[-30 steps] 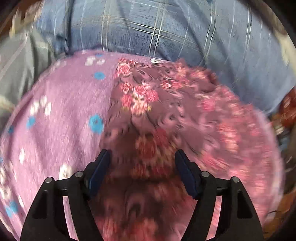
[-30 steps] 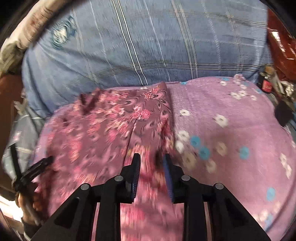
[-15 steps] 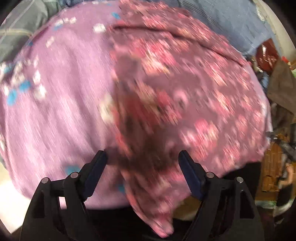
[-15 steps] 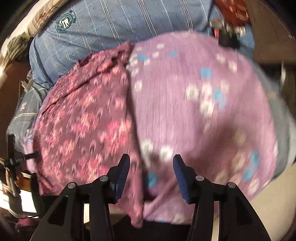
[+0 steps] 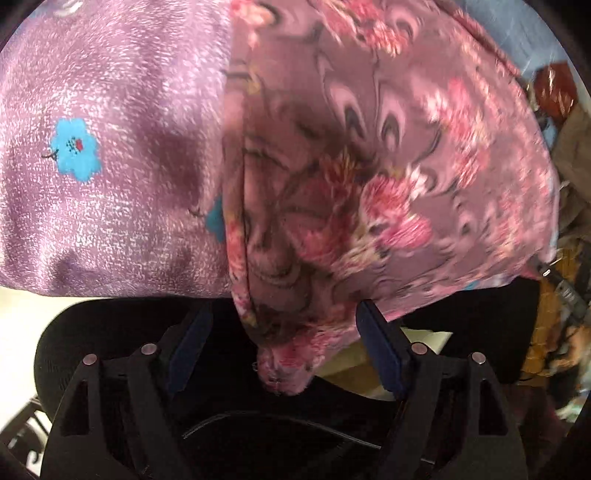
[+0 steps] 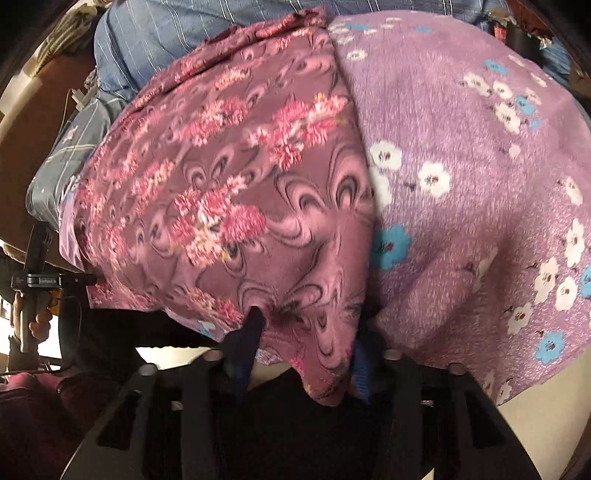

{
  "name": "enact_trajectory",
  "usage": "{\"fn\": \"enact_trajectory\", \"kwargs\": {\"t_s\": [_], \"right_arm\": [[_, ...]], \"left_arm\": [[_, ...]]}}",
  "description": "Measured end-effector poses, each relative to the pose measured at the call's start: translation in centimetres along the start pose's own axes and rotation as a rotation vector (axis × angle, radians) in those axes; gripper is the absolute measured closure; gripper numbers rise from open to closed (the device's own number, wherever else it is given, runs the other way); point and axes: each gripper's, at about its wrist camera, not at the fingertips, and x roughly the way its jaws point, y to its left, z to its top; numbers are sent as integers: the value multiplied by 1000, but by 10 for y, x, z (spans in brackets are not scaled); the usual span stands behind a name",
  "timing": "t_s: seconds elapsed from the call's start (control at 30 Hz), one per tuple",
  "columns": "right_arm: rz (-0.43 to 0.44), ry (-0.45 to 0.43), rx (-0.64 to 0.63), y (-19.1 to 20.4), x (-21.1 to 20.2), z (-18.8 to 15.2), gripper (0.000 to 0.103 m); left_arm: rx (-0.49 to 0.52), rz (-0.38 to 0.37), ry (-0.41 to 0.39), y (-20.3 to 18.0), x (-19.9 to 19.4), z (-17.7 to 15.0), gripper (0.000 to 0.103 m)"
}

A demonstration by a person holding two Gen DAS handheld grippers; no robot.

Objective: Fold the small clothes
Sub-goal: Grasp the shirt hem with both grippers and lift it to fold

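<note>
A maroon garment with pink flowers (image 5: pixel 369 166) lies on a purple floral blanket (image 5: pixel 92 147), its near corner hanging over the blanket's front edge. My left gripper (image 5: pixel 284 347) is open with that hanging corner between its fingers. In the right wrist view the same garment (image 6: pixel 229 206) covers the left half of the blanket (image 6: pixel 480 166). My right gripper (image 6: pixel 306 347) is open around the garment's other hanging corner; cloth partly hides its fingers.
A blue checked sheet (image 6: pixel 155 33) lies behind the blanket. A black chair (image 5: pixel 110 332) shows below the blanket's edge. Clutter sits at the far right (image 5: pixel 554 92). The left gripper's handle and a hand (image 6: pixel 33 295) show at left.
Both grippers have pulled back from over the garment to the blanket's front edge and dropped to the hanging corners. The right gripper has opened wider.
</note>
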Motion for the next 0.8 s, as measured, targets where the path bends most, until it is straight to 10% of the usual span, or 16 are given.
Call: {"fn": "enact_trajectory", "kwargs": {"t_s": [0.1, 0.5, 0.8], "right_arm": [[-3, -18, 19, -5, -2, -5, 94], [234, -250, 101, 4, -70, -6, 98], [364, -380, 112, 12, -111, 16, 98]], "left_arm": [[-22, -88, 47, 1, 8, -8, 100], [-30, -517, -207, 1, -79, -23, 100], [-115, -653, -346, 14, -117, -2, 100]]}}
